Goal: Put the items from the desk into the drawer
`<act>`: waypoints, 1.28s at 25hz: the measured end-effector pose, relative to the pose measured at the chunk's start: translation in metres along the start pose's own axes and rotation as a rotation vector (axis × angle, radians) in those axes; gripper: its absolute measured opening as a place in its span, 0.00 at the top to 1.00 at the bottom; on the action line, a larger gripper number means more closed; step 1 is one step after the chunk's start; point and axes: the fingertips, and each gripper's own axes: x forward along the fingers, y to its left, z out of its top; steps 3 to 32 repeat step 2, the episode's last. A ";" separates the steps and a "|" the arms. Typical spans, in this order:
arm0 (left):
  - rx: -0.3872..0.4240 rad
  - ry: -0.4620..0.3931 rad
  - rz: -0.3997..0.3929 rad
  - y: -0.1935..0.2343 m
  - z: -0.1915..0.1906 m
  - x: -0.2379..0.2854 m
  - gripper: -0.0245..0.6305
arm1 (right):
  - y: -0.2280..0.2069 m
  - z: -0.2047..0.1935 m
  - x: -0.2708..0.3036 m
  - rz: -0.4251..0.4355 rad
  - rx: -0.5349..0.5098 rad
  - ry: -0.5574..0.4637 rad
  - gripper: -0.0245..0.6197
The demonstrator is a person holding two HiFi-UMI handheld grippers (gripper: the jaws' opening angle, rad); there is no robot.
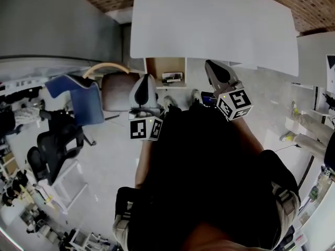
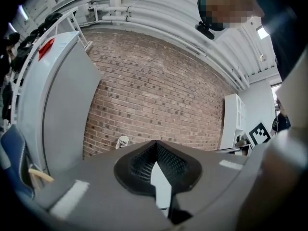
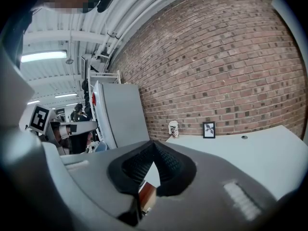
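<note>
The white desk (image 1: 209, 25) fills the top of the head view, and its top looks bare there. At its far edge by the brick wall stand a small white figurine (image 3: 173, 128) and a small framed picture (image 3: 209, 129); the figurine (image 2: 123, 141) also shows in the left gripper view. Under the desk's near edge is an open wooden drawer compartment (image 1: 166, 69) with dark items (image 1: 172, 77) inside. My left gripper (image 1: 147, 78) is shut and empty, just left of the drawer. My right gripper (image 1: 211, 64) is shut and empty at the desk's near edge. Both grippers (image 2: 155, 141) (image 3: 153, 142) have their tips touching.
A blue chair (image 1: 78, 98), a brown seat (image 1: 118, 90) and black office chairs (image 1: 52, 150) stand to the left. A grey partition (image 1: 52, 25) is at the back left. Another person's legs (image 1: 309, 132) show at the right. A white shelf unit (image 2: 233, 119) stands by the wall.
</note>
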 end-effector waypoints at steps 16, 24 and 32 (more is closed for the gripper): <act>0.001 -0.001 -0.002 0.001 0.001 0.001 0.94 | -0.002 0.001 0.001 -0.004 0.000 -0.002 0.96; 0.001 -0.001 -0.002 0.001 0.001 0.001 0.94 | -0.002 0.001 0.001 -0.004 0.000 -0.002 0.96; 0.001 -0.001 -0.002 0.001 0.001 0.001 0.94 | -0.002 0.001 0.001 -0.004 0.000 -0.002 0.96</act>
